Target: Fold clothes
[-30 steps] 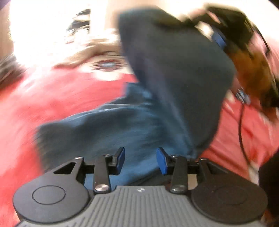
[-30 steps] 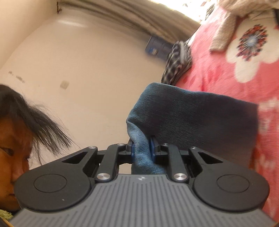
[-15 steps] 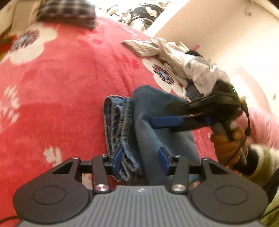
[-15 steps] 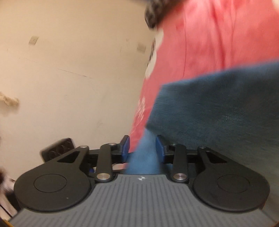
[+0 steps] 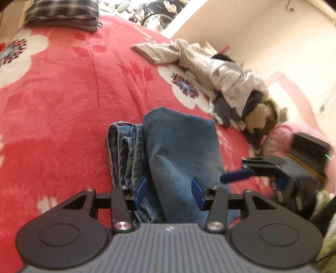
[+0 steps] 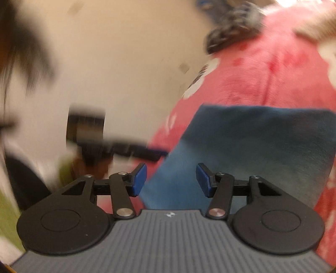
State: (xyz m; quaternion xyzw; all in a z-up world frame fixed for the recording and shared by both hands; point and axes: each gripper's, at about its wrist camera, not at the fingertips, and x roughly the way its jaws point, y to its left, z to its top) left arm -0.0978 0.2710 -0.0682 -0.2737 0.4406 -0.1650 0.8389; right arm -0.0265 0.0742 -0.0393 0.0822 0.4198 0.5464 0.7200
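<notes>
The folded jeans (image 5: 168, 151) lay on the near part of the red blanket (image 5: 63, 100). Both the left gripper (image 5: 169, 193) and right gripper (image 6: 171, 178) stood wide open, holding nothing. Finishing well probably meant pressing the top layer flat and squaring its edge over the exposed hems at the left, without snagging the cloth.

Bed cover (image 5: 63, 88): red plush blanket with white flower prints, spread over the whole bed; also seen blurred in the right wrist view (image 6: 262, 84).
Far end of bed: dark plaid pillow (image 5: 63, 12) lying against the edge.
Wall (image 5: 241, 27): pale cream, running along the right side of the bed.
Beyond the bed: bicycle wheel (image 5: 157, 20) and clutter in bright light, too washed out to tell more.
Right edge: pink cushion (image 5: 279, 134) beside the blanket.
</notes>
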